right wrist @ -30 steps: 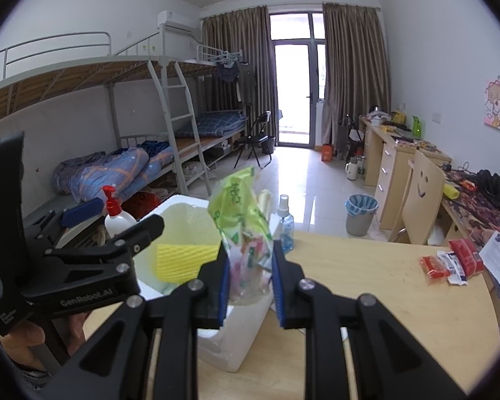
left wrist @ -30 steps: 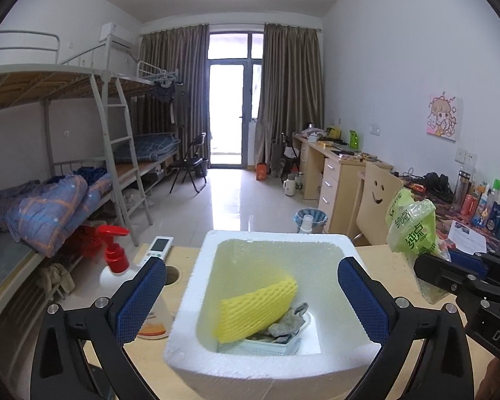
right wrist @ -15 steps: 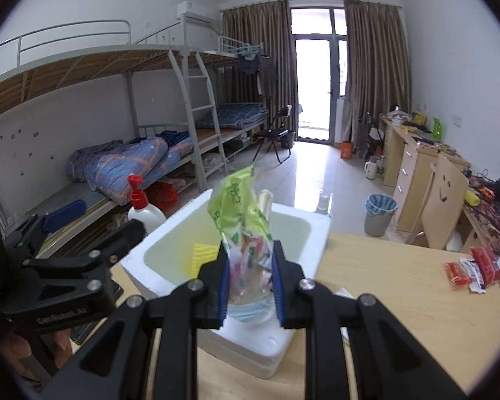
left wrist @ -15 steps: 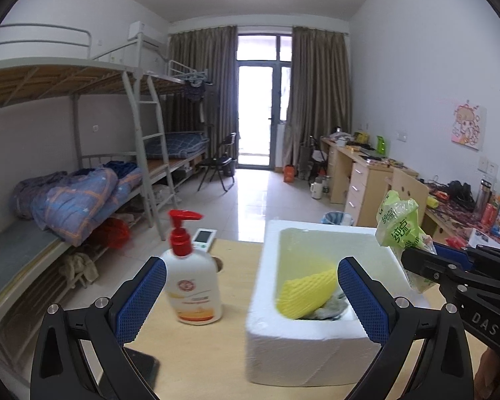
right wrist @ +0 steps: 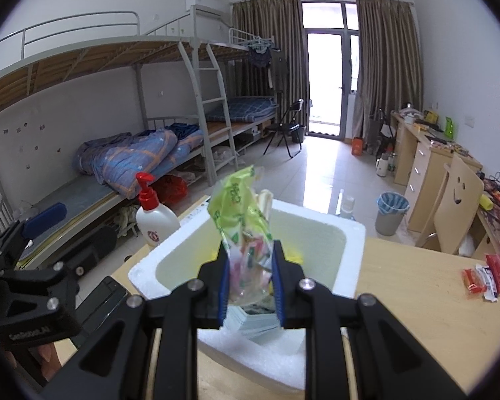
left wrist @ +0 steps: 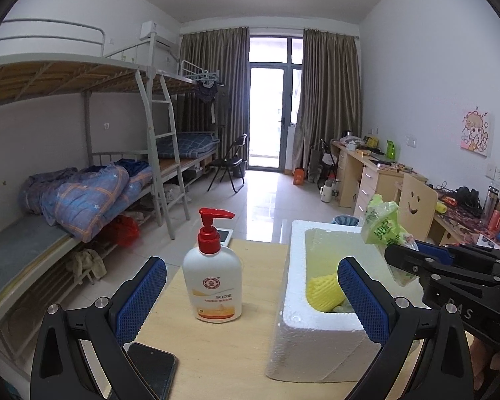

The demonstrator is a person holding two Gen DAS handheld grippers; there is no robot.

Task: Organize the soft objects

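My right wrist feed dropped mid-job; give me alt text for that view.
The right gripper is shut on a crinkly green-topped plastic bag, held above the open white foam box on the wooden table. A white pump bottle with a red top stands left of the box.

A white foam box (left wrist: 320, 343) holds a yellow netted foam sleeve (left wrist: 323, 291); the crinkled plastic bag (right wrist: 246, 223) is lime green with clear lower half; white pump bottle (left wrist: 213, 283), red cap, orange band; pale wood tabletop (left wrist: 223, 350); black phone (left wrist: 153, 371)
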